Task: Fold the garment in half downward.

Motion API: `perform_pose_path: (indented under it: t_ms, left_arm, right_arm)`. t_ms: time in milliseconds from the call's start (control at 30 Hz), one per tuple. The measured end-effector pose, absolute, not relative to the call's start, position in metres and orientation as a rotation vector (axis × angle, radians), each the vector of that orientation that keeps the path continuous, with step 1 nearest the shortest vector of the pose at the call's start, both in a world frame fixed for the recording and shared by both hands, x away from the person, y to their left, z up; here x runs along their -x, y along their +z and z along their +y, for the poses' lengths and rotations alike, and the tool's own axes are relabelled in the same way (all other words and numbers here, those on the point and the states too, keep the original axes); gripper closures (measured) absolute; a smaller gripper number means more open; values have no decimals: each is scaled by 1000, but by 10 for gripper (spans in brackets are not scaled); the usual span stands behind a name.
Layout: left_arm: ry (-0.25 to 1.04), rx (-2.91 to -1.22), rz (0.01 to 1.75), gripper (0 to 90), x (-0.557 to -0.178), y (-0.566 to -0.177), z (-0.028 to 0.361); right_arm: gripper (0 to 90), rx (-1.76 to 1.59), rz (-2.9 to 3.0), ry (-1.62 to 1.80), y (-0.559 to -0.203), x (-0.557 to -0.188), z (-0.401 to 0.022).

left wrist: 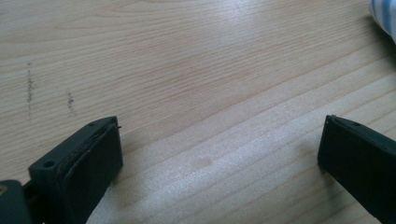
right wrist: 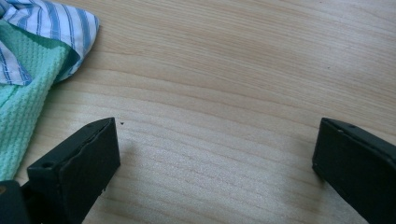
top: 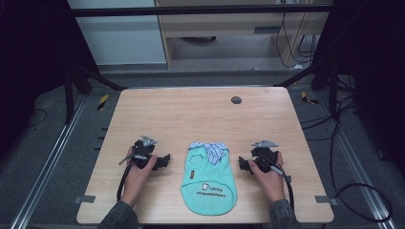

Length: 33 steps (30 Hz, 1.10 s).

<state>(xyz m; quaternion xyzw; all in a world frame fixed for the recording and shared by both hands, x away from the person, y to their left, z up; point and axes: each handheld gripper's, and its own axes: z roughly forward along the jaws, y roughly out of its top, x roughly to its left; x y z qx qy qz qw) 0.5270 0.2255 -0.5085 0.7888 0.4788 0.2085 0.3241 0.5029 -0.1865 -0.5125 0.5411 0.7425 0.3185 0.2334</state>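
Note:
A small mint-green garment (top: pixel 208 179) with a blue-and-white striped collar (top: pixel 210 149) lies flat near the table's front edge, collar end away from me. My left gripper (top: pixel 154 157) rests on the wood to its left, jaws wide open with bare table between them (left wrist: pixel 219 149). My right gripper (top: pixel 255 160) rests to the garment's right, also open and holding nothing (right wrist: pixel 215 154). In the right gripper view the striped collar (right wrist: pixel 51 28) and green knit (right wrist: pixel 18 112) lie at the left edge, apart from the jaws. A corner of the collar (left wrist: pixel 385 16) shows in the left gripper view.
The light wooden table (top: pixel 200 114) has a round dark grommet (top: pixel 236 100) near its far edge. Cables trail from both grippers toward the front edge. Dark floor, metal frame legs and loose cables surround the table.

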Motion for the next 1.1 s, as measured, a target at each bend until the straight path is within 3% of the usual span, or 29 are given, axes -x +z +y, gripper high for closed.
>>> perform_pose_path:
  t_ms: [300, 400, 467, 533, 567, 667, 800, 933, 1033, 1100]
  left_arm:
    - [547, -2086, 1229, 4, -526, -508, 225]
    - [548, -2100, 1208, 34, -524, -506, 224]
    - [564, -2126, 1163, 50, -521, -501, 220]
    - [548, -2130, 1137, 56, -520, -496, 218]
    - [546, -2133, 1123, 55, -519, -493, 216]
    - [532, -2134, 1062, 48, -522, -480, 209]
    - [481, -2162, 1014, 78, -540, -463, 198]
    - [405, -2115, 1018, 221, -565, -450, 185]
    - [356, -2128, 1023, 252, -580, -450, 172]
    - [340, -2163, 1010, 336, -587, -453, 162]
  right_arm:
    - [16, -1484, 2043, 879, -512, -502, -187]
    - [58, -1474, 2040, 890, -512, -501, -187]
    - [198, -1472, 2035, 901, -509, -499, -188]
    - [206, -1461, 2039, 908, -508, -498, -188]
    - [281, -1438, 2056, 914, -503, -498, -186]
    - [327, -1408, 2088, 945, -496, -499, -184]
    - [454, -1326, 2162, 939, -481, -511, -176]
    - [634, -1238, 2250, 988, -468, -534, -157]
    - [688, -1212, 2284, 1012, -466, -545, -149]
    - [742, -1197, 2299, 1035, -465, -554, -140]
